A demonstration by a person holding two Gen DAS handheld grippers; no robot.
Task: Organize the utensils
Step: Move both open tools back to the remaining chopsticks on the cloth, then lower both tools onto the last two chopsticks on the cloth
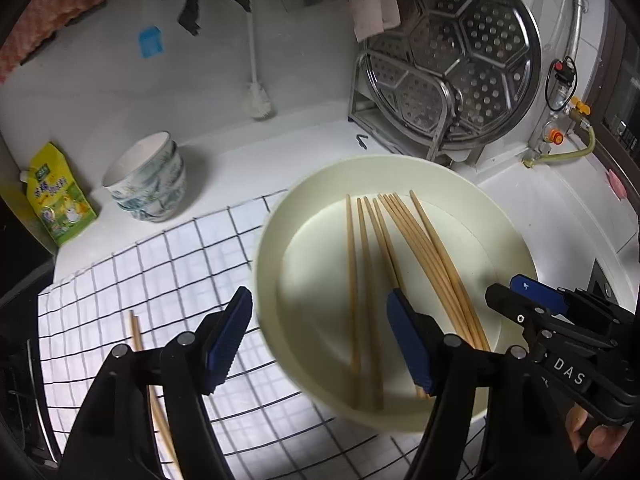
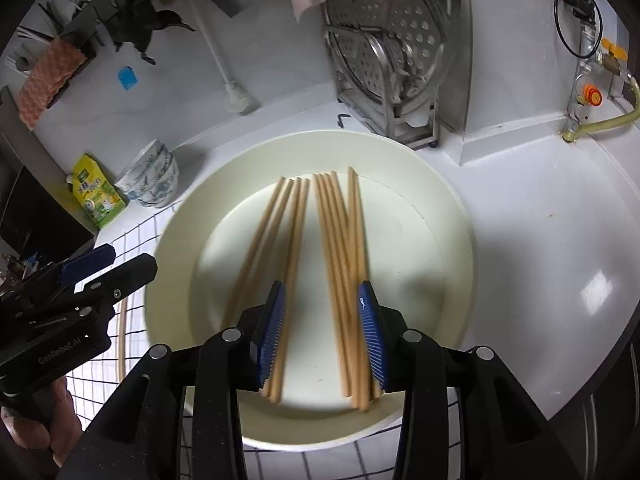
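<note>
Overhead, a white counter [image 2: 540, 240] carries a checked cloth [image 1: 160, 264], on which sits a cream basin [image 2: 452, 216] holding loose wooden chopsticks [image 2: 340, 248]; two more chopsticks [image 1: 138, 332] lie on the cloth beside it. Left gripper [image 1: 320, 344] and right gripper [image 2: 322, 332] both hang spread over the basin, empty. Against the tiled wall: steamer rack [image 1: 452, 56], patterned bowls [image 1: 148, 178], yellow pouch [image 1: 56, 196].

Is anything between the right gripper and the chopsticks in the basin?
Nothing visible. The right gripper is open just above the chopsticks in the basin, jaws astride the right-hand bundle with no other object between. The left gripper is open beside the basin's left rim, not in the path.
</note>
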